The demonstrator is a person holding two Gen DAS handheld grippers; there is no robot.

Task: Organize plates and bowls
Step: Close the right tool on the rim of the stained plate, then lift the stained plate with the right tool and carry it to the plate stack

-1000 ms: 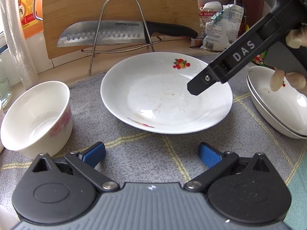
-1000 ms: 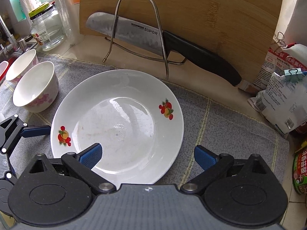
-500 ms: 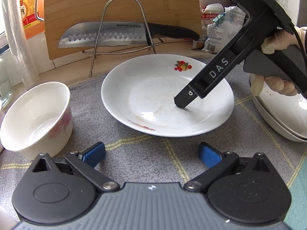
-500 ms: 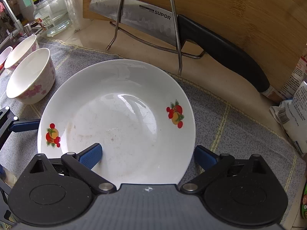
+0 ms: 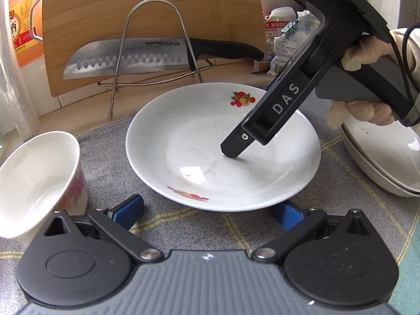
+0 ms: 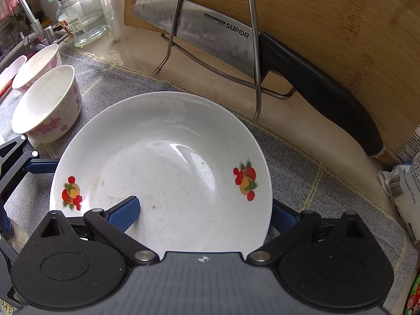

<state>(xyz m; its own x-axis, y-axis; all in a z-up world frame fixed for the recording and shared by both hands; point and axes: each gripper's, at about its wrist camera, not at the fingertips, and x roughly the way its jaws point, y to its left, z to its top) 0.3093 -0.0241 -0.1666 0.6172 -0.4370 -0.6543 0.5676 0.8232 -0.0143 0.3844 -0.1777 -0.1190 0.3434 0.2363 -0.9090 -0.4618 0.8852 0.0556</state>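
A white plate with fruit prints [image 5: 204, 141] [image 6: 168, 162] lies on the grey cloth. My right gripper [image 6: 204, 218] is open and straddles the plate's near rim: its left finger [image 6: 123, 214] is inside the plate, its right finger [image 6: 283, 219] is under the outer edge. In the left wrist view its finger [image 5: 233, 149] rests in the plate. My left gripper [image 5: 207, 210] is open and empty, just in front of the plate. A flowered bowl [image 5: 39, 181] [image 6: 47, 105] stands to the left, with a second bowl [image 6: 36, 63] behind it.
Stacked white plates [image 5: 386, 157] sit at the right. A knife [image 5: 147, 55] rests on a wire rack [image 5: 155, 42] before a wooden cutting board [image 5: 147, 8]. Food bags [image 5: 286, 39] are at the back right, and a glass jar [image 6: 81, 18] at the back left.
My right gripper has moved down and forward onto the plate; its left finger is now inside the rim. My left gripper has moved closer to the plate's front edge.
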